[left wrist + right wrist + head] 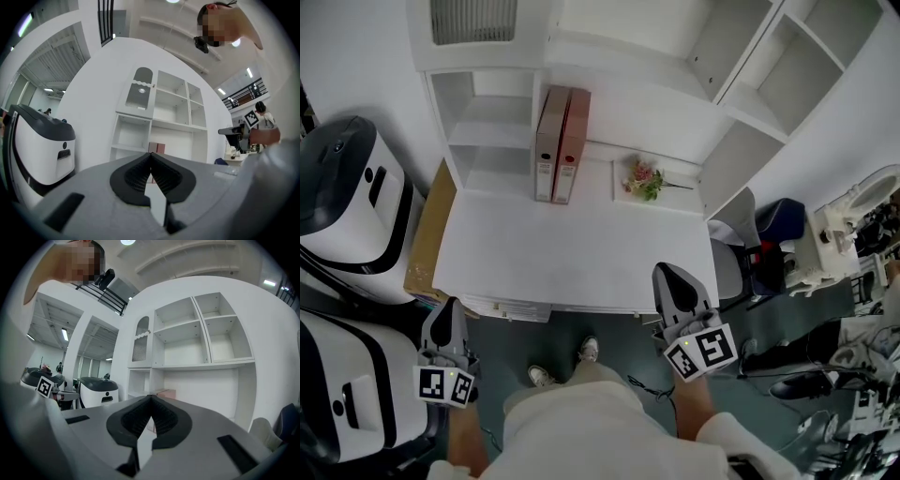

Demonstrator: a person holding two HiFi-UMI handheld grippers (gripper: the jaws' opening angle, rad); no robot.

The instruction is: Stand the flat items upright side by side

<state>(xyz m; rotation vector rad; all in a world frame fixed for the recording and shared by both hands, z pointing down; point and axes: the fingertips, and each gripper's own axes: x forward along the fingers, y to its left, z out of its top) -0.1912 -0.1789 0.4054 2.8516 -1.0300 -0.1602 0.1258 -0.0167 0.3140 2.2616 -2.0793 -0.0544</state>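
Note:
Two flat binders [561, 145], one tan and one reddish, stand upright side by side at the back of the white desk [581, 253], against the shelf unit. In the left gripper view their tops [157, 148] peek above the jaws. My left gripper [442, 319] hangs shut and empty below the desk's front left corner. My right gripper [673, 283] is shut and empty at the desk's front right edge. In both gripper views [151, 154] [150, 397] the jaw tips meet with nothing between them.
A small bunch of flowers [644, 178] lies on the desk to the right of the binders. White shelving [487, 112] rises behind the desk. White machines [347, 206] stand at the left, a cardboard sheet [431, 234] leans beside the desk, and a chair [741, 253] sits at the right.

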